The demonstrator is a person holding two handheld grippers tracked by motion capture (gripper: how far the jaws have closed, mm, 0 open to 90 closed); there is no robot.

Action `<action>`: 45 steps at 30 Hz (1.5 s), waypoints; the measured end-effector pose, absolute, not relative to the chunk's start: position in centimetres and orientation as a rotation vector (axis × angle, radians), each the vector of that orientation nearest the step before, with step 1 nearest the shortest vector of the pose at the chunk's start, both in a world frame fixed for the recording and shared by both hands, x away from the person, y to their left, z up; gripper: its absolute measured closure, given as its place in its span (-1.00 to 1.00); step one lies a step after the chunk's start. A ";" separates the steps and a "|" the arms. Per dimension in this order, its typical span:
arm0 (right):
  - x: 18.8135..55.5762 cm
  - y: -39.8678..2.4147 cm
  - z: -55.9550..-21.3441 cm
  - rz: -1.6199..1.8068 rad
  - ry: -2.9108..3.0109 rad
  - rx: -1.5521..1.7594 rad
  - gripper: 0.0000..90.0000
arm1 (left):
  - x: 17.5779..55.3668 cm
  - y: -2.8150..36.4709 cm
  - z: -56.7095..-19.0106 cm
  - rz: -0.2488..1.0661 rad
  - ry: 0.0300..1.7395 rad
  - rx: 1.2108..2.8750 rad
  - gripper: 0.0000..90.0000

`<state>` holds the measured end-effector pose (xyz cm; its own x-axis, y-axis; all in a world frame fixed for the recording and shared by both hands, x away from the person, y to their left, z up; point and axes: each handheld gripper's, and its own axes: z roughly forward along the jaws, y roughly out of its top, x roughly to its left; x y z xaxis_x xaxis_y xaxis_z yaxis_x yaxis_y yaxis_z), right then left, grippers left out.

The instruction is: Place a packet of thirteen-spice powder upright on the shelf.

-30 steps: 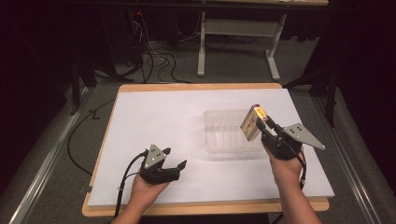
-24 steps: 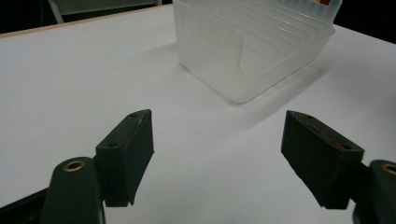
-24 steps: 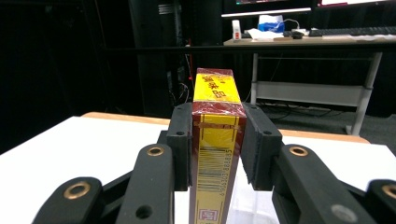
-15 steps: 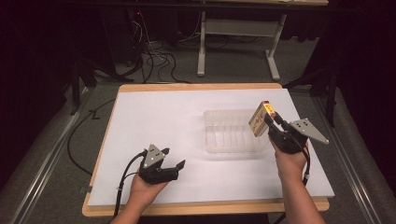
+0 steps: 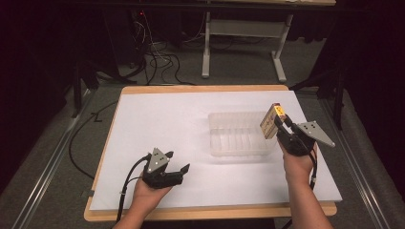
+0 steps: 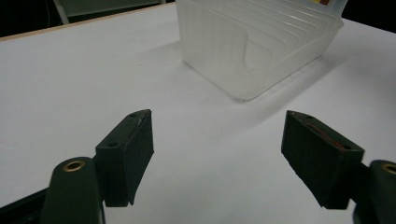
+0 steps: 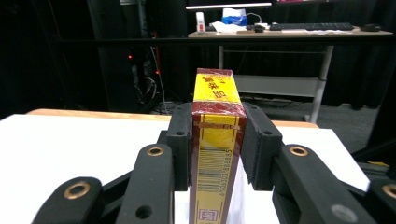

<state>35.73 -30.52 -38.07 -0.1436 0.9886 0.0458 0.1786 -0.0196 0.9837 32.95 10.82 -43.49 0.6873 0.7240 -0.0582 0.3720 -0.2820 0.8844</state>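
A small yellow and dark red box (image 5: 272, 121) (image 7: 215, 140) is held upright in my right gripper (image 5: 281, 126) (image 7: 215, 140), whose jaws are shut on its two sides. It hangs just past the right end of a clear plastic tub (image 5: 239, 133) (image 6: 261, 42) on the white table sheet (image 5: 162, 124). My left gripper (image 5: 179, 171) (image 6: 219, 154) rests low near the table's front left, open, with nothing between its pads and the tub ahead of it.
The wooden table edge (image 5: 205, 212) runs along the front. Cables (image 5: 157, 57) and a white desk frame (image 5: 239, 28) stand on the floor beyond the table. Bare sheet lies left of the tub.
My right gripper has carried the box a little to the right and slightly down, from over the tub's right end to just beyond it. The left gripper has stayed put.
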 end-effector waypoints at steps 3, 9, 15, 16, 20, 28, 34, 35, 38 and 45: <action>35.9 -30.6 -38.3 1.240 1.431 1.302 0.52 | 33.0 10.8 -43.5 0.438 0.854 1.904 -0.43; 36.2 -30.6 -38.8 1.206 1.426 1.315 0.52 | 33.0 10.7 -43.6 0.435 0.850 1.910 -0.43; 36.6 -30.0 -39.2 1.172 1.428 1.320 0.52 | 33.0 10.7 -43.6 0.442 0.858 1.907 -0.43; 36.6 -30.0 -39.3 1.161 1.430 1.315 0.52 | 33.0 10.7 -43.6 0.442 0.858 1.906 -0.43; 37.0 -29.9 -39.8 1.152 1.433 1.326 0.52 | 33.0 10.7 -43.6 0.440 0.857 1.909 -0.43; 37.5 -30.2 -40.7 1.145 1.442 1.366 0.52 | 33.0 10.8 -43.5 0.440 0.860 1.908 -0.43; 37.9 -29.8 -41.3 1.120 1.466 1.371 0.52 | 33.0 10.6 -43.7 0.433 0.860 1.913 -0.43; 38.0 -29.8 -41.5 1.118 1.474 1.370 0.52 | 33.0 10.6 -43.7 0.433 0.858 1.916 -0.43; 38.1 -29.8 -41.8 1.107 1.484 1.368 0.52 | 33.0 10.5 -43.7 0.432 0.855 1.919 -0.43; 38.2 -30.1 -42.3 1.099 1.502 1.390 0.51 | 32.9 10.4 -43.8 0.432 0.852 1.924 -0.43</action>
